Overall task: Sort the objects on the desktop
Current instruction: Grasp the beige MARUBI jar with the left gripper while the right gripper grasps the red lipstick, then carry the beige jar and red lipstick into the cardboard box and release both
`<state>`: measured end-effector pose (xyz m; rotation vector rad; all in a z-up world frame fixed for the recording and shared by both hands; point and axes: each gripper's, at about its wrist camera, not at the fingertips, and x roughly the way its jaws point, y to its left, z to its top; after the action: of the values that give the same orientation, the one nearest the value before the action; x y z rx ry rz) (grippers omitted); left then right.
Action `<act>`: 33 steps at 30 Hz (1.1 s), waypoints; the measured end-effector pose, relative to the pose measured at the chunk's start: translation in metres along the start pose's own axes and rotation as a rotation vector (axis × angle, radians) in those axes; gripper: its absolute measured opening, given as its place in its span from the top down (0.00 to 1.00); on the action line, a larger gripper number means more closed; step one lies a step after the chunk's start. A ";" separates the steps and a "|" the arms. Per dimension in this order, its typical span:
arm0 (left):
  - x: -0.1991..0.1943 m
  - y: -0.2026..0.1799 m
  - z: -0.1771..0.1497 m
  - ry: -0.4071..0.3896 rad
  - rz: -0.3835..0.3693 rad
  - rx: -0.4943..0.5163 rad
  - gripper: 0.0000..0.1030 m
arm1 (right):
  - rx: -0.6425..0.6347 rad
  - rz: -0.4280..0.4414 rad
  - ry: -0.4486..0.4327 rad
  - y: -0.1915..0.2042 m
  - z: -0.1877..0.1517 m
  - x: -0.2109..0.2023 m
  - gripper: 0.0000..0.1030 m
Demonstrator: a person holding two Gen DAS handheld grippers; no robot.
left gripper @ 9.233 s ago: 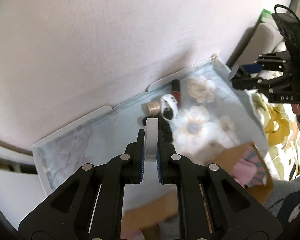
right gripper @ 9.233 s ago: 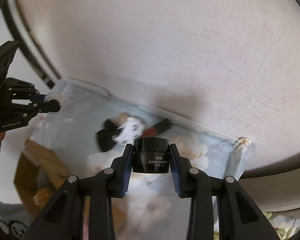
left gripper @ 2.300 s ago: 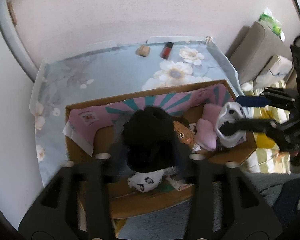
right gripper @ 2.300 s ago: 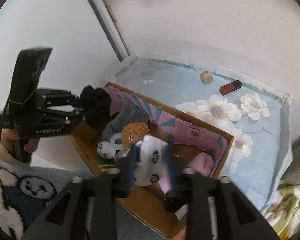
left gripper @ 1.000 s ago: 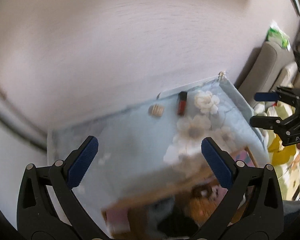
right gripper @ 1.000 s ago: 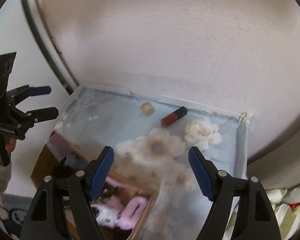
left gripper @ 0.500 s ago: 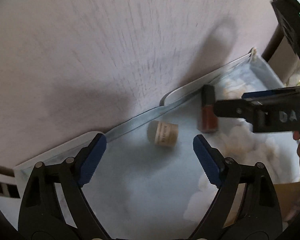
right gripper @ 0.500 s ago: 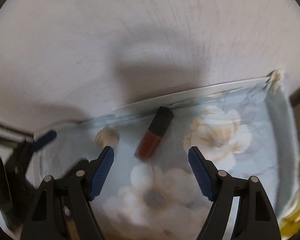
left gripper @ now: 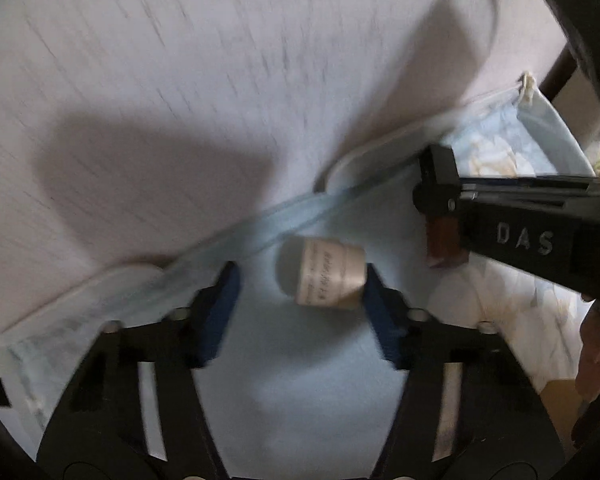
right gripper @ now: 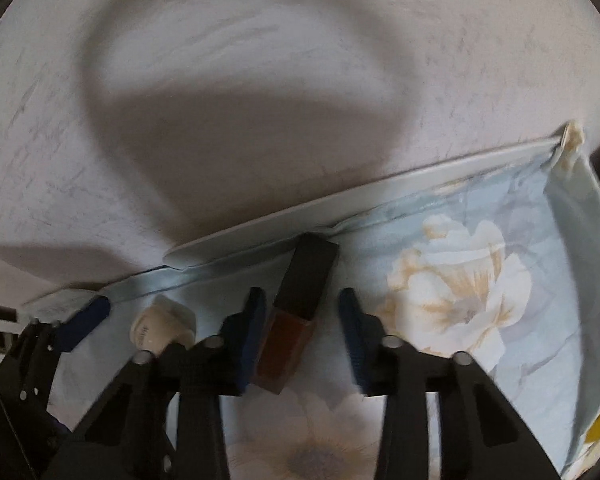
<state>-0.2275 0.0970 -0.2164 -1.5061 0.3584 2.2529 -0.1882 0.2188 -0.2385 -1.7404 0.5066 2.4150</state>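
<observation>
A small cream jar (left gripper: 324, 276) lies on its side on the blue floral cloth near the wall. My left gripper (left gripper: 298, 300) is open with its jaws on either side of the jar; the right pad touches or nearly touches it. A red lipstick with a black cap (right gripper: 296, 316) lies on the cloth. My right gripper (right gripper: 302, 324) is open around it, pads (right gripper: 252, 320) on either side and apart from it. The jar (right gripper: 162, 326) and left gripper (right gripper: 80, 322) show at the left of the right wrist view. The right gripper (left gripper: 500, 216) crosses the left wrist view over the lipstick (left gripper: 444, 240).
The wall (left gripper: 220, 80) stands right behind the table's white rear edge (right gripper: 340, 208). The cloth (right gripper: 460, 292) has large white flowers. A cardboard box corner (left gripper: 560, 400) shows at the lower right of the left wrist view.
Both grippers have moved closer to the wall and down to the cloth. Their jaws have narrowed around the jar and the lipstick. A second ago both were high above the box.
</observation>
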 end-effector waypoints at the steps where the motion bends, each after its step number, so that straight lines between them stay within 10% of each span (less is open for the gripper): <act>1: 0.002 0.000 -0.002 0.010 -0.005 0.004 0.65 | -0.005 -0.001 -0.002 0.001 -0.001 0.000 0.74; 17: -0.031 0.011 -0.009 -0.042 -0.019 -0.022 0.76 | -0.015 0.070 -0.003 -0.013 -0.016 -0.025 0.82; 33: -0.167 0.000 -0.010 -0.146 0.048 0.042 0.75 | -0.256 0.203 -0.083 -0.003 -0.050 -0.145 0.82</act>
<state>-0.1633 0.0614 -0.0660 -1.3158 0.3988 2.3609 -0.0946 0.2185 -0.1174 -1.7469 0.3964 2.7896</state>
